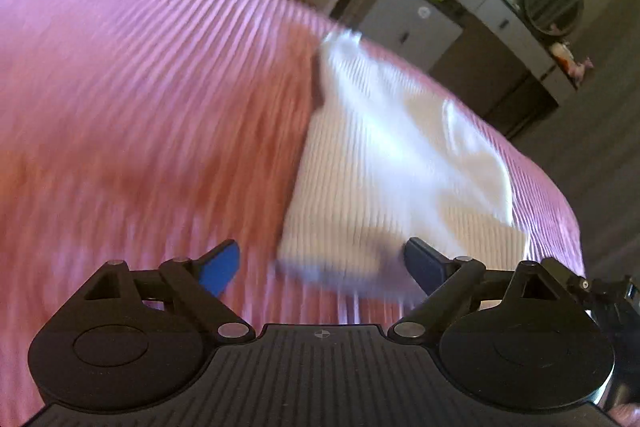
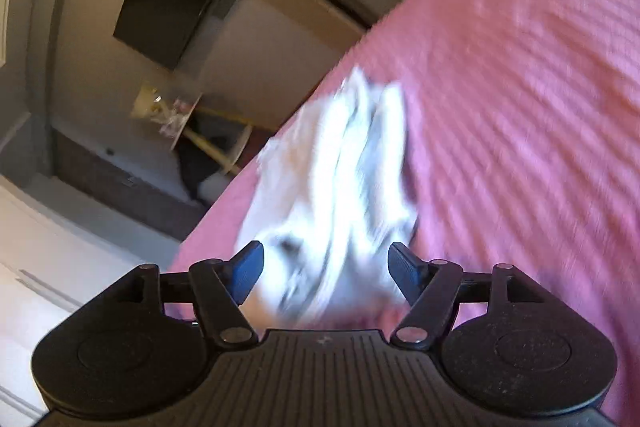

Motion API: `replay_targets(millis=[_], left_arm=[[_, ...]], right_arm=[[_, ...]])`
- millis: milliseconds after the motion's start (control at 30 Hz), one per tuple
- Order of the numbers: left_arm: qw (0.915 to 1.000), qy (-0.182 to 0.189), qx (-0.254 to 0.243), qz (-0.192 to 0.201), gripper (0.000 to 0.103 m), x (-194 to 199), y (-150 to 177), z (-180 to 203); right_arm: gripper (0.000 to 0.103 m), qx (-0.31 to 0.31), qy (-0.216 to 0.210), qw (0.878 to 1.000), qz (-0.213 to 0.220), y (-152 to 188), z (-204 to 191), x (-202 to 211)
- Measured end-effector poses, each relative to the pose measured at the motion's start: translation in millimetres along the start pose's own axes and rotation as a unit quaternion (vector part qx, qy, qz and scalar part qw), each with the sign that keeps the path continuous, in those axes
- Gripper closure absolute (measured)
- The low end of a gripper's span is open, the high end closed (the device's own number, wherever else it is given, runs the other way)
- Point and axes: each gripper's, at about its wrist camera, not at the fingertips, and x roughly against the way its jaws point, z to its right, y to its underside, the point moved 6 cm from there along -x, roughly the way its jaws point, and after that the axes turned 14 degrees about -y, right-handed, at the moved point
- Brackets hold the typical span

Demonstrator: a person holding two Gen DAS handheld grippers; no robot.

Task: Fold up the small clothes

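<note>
A white ribbed garment [image 1: 384,163] is seen lying on a pink ribbed bedspread [image 1: 140,87], right of centre in the left wrist view, its shape softened by blur. The left gripper [image 1: 322,267] is spread wide and released, nothing pressed between its blue pads. In the right wrist view, the right gripper [image 2: 326,275] is likewise parted, with the crumpled white cloth between but not pinched.
</note>
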Motion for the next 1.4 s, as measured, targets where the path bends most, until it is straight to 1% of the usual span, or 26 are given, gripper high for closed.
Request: replay_targets(millis=[67,167,200,300,333,367,400,433,467,533,567,633,667,700,733,800,867,933,967,1033,1100,1167,1200,1300,1333,1400], left_arm=[[0.9999,-0.008,-0.006,-0.013,0.01,0.5,15.2,-1.0],[0.9993,-0.018,-0.032,-0.007,0.01,9.5,24.8,5.4],[0.999,-0.019,-0.04,-0.005,0.009,16.3,34.9,1.5],[0.9982,-0.028,-0.053,-0.002,0.009,21.3,41.6,-3.3],[0.9979,-0.029,-0.059,-0.001,0.009,23.0,41.5,-2.6],[0.9975,-0.032,-0.063,0.001,0.009,24.8,40.9,-2.3],[0.9971,-0.036,-0.068,0.004,0.009,27.1,40.0,-2.0],[0.9966,-0.038,-0.072,0.01,0.009,29.2,37.3,-1.2],[0.9963,-0.039,-0.075,0.016,0.009,31.4,36.3,0.9],[0.9952,-0.043,-0.082,0.034,0.009,33.7,27.4,5.4],[0.9943,-0.045,-0.087,0.044,0.009,34.8,23.6,8.2],[0.9925,-0.05,-0.093,0.06,0.009,33.8,17.7,13.1],[0.9915,-0.053,-0.099,0.066,0.009,31.0,14.5,17.2],[0.9906,-0.054,-0.105,0.069,0.009,26.8,11.9,21.8],[0.9899,-0.055,-0.111,0.069,0.009,22.3,10.1,26.0],[0.9891,-0.06,-0.116,0.068,0.009,14.7,7.5,33.1],[0.9883,-0.065,-0.122,0.064,0.009,8.1,5.1,36.4],[0.9883,-0.065,-0.121,0.067,0.009,9.5,0.9,34.6],[0.9885,-0.061,-0.118,0.073,0.009,13.1,-1.6,33.0],[0.9877,-0.058,-0.111,0.094,0.009,21.6,-8.6,30.6],[0.9861,-0.064,-0.101,0.116,0.009,26.8,-20.5,34.0],[0.9858,-0.056,-0.093,0.128,0.009,25.8,-32.9,43.7],[0.9861,-0.053,-0.096,0.125,0.009,22.3,-37.1,49.6],[0.9829,-0.052,-0.127,0.123,0.008,6.0,-47.7,73.8],[0.9808,-0.063,-0.141,0.12,0.008,-3.2,-50.0,81.0],[0.9785,-0.076,-0.152,0.117,0.008,-16.6,-52.0,87.9]], right_arm=[[0.033,-0.01,-0.001,1.0,-0.001,5.5,-2.9,-3.9],[0.033,-0.031,-0.015,0.999,0.009,4.3,-8.8,-20.3],[0.033,-0.035,-0.012,0.999,0.009,4.1,-8.2,-24.9],[0.033,-0.064,0.005,0.998,0.003,-5.7,5.9,-53.9],[0.036,-0.074,0.01,0.997,0.003,-7.9,9.3,-59.6],[0.059,-0.072,0.016,0.997,0.004,-9.7,11.4,-63.7],[0.074,-0.051,0.031,0.998,0.002,-13.1,9.9,-67.7],[0.081,-0.021,0.044,0.999,0.002,-16.2,4.7,-68.3],[0.083,0.013,0.05,0.999,0.009,-17.3,-2.9,-65.1],[0.084,0.068,0.041,0.996,0.034,-19.9,-19.7,-52.5],[0.084,0.093,0.051,0.993,0.047,-21.4,-23.7,-46.6],[0.084,0.152,0.095,0.982,0.058,-20.1,-23.5,-41.2],[0.083,0.164,0.114,0.978,0.052,-17.1,-17.7,-43.2],[0.083,0.157,0.134,0.978,0.038,-12.2,-4.4,-47.2],[0.08,0.15,0.145,0.978,0.029,-7.3,8.2,-50.5],[0.076,0.153,0.132,0.979,0.035,-4.4,14.0,-47.9],[0.063,0.142,0.126,0.982,0.026,-10.9,6.5,-41.4],[0.056,0.145,0.118,0.981,0.052,-21.0,-7.4,-21.5],[0.055,0.155,0.114,0.979,0.068,-26.4,-15.1,-13.3],[0.054,0.178,0.125,0.971,0.101,-38.6,-29.7,-9.6],[0.056,0.203,0.125,0.965,0.113,-44.5,-44.5,-15.3],[0.065,0.221,0.114,0.963,0.1,-42.6,-55.4,-34.2],[0.07,0.231,0.117,0.962,0.091,-40.9,-57.4,-45.3],[0.072,0.247,0.14,0.955,0.082,-40.3,-58.2,-70.2],[0.072,0.243,0.148,0.955,0.08,-40.7,-54.8,-75.9],[0.072,0.255,0.173,0.948,0.081,-41.4,-52.2,-82.5]])
